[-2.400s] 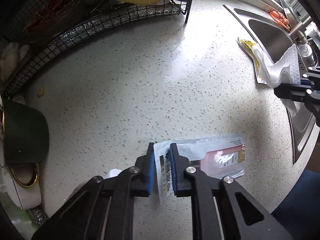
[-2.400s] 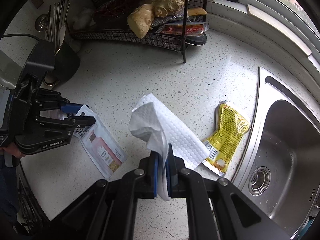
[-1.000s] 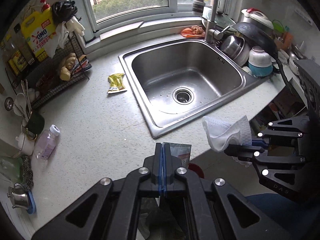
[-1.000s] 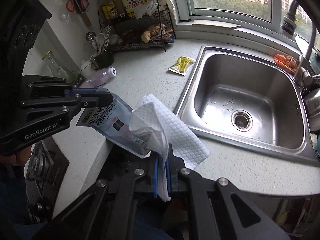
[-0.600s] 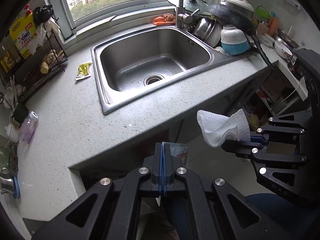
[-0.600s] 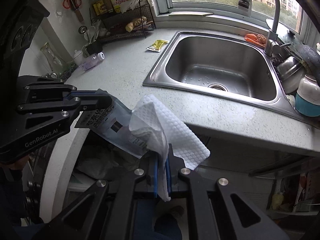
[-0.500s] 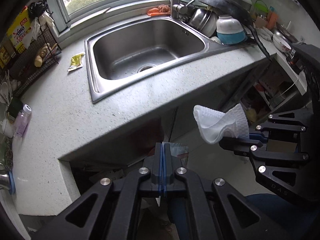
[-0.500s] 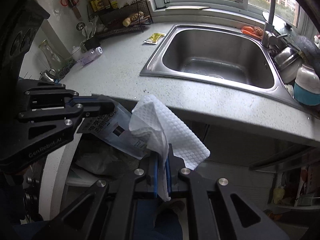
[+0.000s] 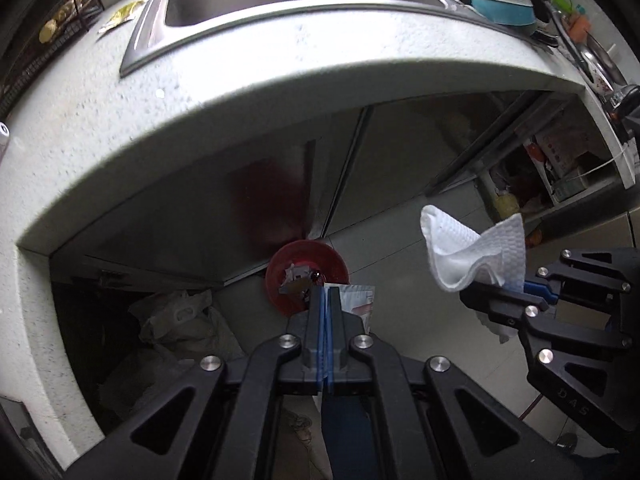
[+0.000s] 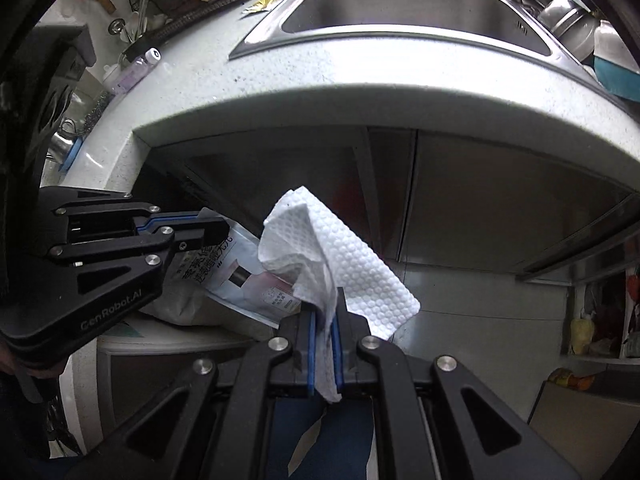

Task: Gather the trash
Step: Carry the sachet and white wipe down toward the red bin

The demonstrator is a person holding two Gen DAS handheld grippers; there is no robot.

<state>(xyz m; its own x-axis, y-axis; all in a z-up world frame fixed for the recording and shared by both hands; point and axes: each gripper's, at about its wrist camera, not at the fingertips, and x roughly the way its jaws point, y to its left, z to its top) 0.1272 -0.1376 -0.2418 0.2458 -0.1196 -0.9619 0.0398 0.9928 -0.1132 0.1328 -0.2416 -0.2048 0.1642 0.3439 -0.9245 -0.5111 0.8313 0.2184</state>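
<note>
My left gripper (image 9: 326,300) is shut on a silver and pink plastic packet (image 9: 358,300), which also shows in the right wrist view (image 10: 248,276). It hangs just above a red trash bin (image 9: 308,266) on the floor holding scraps. My right gripper (image 10: 325,312) is shut on a crumpled white paper towel (image 10: 340,260), which also shows in the left wrist view (image 9: 472,248) to the right of the bin. A yellow sachet (image 9: 120,16) lies on the counter left of the sink.
The white counter edge (image 9: 280,92) curves overhead, with the steel sink (image 10: 400,4) above it. Steel cabinet doors (image 10: 460,208) stand behind the bin. White bags (image 9: 176,316) lie in a dark opening at left. Dishes (image 9: 500,0) are stacked at right.
Both grippers have dropped from counter height to below the counter edge, carrying the packet and towel. The red bin has come into view under the left gripper.
</note>
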